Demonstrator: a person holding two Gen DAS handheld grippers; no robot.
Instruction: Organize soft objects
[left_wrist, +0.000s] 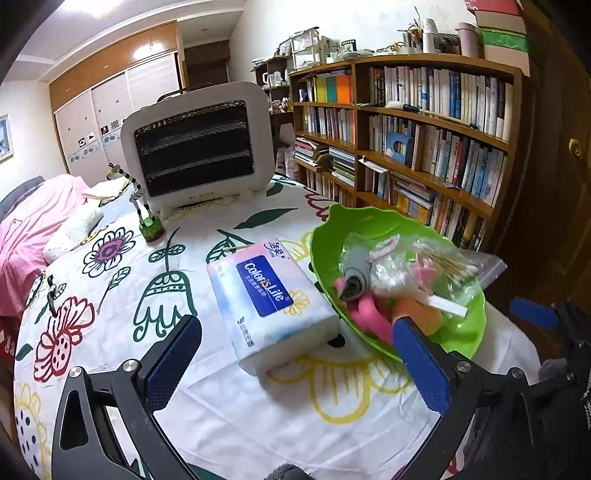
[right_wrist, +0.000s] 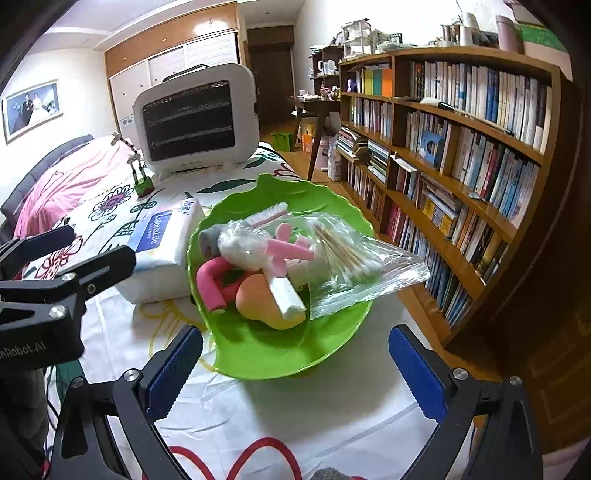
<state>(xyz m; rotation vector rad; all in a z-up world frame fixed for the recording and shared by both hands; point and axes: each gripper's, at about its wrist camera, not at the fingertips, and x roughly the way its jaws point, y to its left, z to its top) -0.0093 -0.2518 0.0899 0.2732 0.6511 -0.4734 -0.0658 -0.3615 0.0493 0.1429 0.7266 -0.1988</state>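
The left gripper (left_wrist: 295, 363) stood wide, nothing between its blue pads; the tissue pack (left_wrist: 271, 301) lay just beyond them on the flowered cloth (left_wrist: 122, 284), its right long edge touching or nearly touching the green bowl (left_wrist: 461, 332). The right gripper (right_wrist: 295, 373) was likewise wide and empty, its pads flanking the bowl's near rim (right_wrist: 258, 369) without touching it. The bowl held the soft things: a pink roller (right_wrist: 210, 284), an orange sponge (right_wrist: 258, 302), a grey roll (right_wrist: 208, 240), a white stick (right_wrist: 286, 295) and a clear bag (right_wrist: 369, 269) of cotton swabs; the bag's corner hung out over the bowl's right rim. The bowl sat near the right edge of the table, a bookcase (right_wrist: 461, 147) beyond that edge; open cloth lay left of the pack and in front of both grippers; a heater (left_wrist: 195, 147) and a small giraffe figure (left_wrist: 146, 218) stood at the far end, well apart from the pack.
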